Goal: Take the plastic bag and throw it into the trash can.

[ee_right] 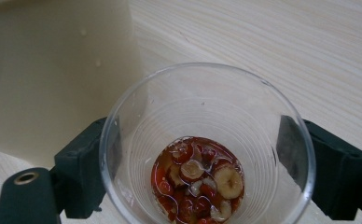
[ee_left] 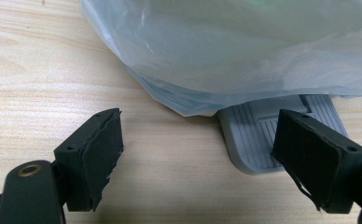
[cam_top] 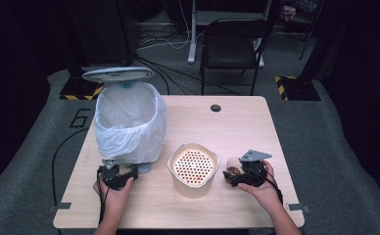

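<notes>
- Right tongs [ee_right: 193, 182] straddle the clear plastic cup [ee_right: 207, 144], which stands on the tabletop [cam_top: 237, 117] just beside the cream strainer pot [cam_top: 193, 169]; whether the pads press it, I cannot tell.
- Thin ribbed walls: squeeze hard and it could buckle, slopping the wet red fruit slices [ee_right: 198, 179].
- Left tongs [ee_left: 207, 158] gape open, one pad over the bin's ridged grey pedal [ee_left: 263, 135]; a slip could let the lid fall.

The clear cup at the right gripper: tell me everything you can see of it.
The clear cup looks like thin ribbed plastic, round-rimmed, upright on the table beside the cream strainer pot. At its bottom lie wet red fruit pieces and pale slices. The right gripper has a jaw at either side of its wall; whether they press on it I cannot tell.
</notes>
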Motion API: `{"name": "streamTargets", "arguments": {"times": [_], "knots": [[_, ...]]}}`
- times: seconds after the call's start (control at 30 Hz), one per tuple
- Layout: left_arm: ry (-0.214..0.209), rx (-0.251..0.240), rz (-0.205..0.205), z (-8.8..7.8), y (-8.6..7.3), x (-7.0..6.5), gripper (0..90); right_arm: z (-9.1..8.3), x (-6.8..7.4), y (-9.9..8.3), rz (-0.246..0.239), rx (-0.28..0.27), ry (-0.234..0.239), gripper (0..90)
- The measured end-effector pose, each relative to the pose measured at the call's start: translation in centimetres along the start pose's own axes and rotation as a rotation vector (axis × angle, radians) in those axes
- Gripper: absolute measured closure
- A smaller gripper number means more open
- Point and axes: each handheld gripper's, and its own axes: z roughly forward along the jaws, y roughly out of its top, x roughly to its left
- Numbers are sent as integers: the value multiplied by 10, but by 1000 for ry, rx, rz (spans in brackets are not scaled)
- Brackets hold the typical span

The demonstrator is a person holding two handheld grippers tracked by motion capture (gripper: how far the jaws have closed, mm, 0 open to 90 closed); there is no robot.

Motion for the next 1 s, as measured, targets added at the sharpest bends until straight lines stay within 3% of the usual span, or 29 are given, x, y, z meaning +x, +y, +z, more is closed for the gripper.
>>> {"name": "streamTargets", "arguments": {"times": [0.2, 0.53, 0.57, 0.67, 0.83, 1.0], "knots": [[-1, 0, 0, 0, 0, 0, 157, 4, 1, -2, -12, 10, -2, 163], [0, 0, 0, 0, 0, 0, 157, 5, 0, -3, -44, 12, 3, 300], [2, 21, 27, -1, 0, 2, 157, 5, -1, -2, -49, 15, 5, 307], [-1, 0, 0, 0, 0, 0, 157, 3, -2, 0, -57, 18, 13, 319], [0, 0, -2, 0, 0, 0, 157, -2, -6, 11, -72, 17, 38, 326], [-1, 1, -1, 0, 0, 0, 157, -10, -10, 33, -134, 21, 34, 328]]}}
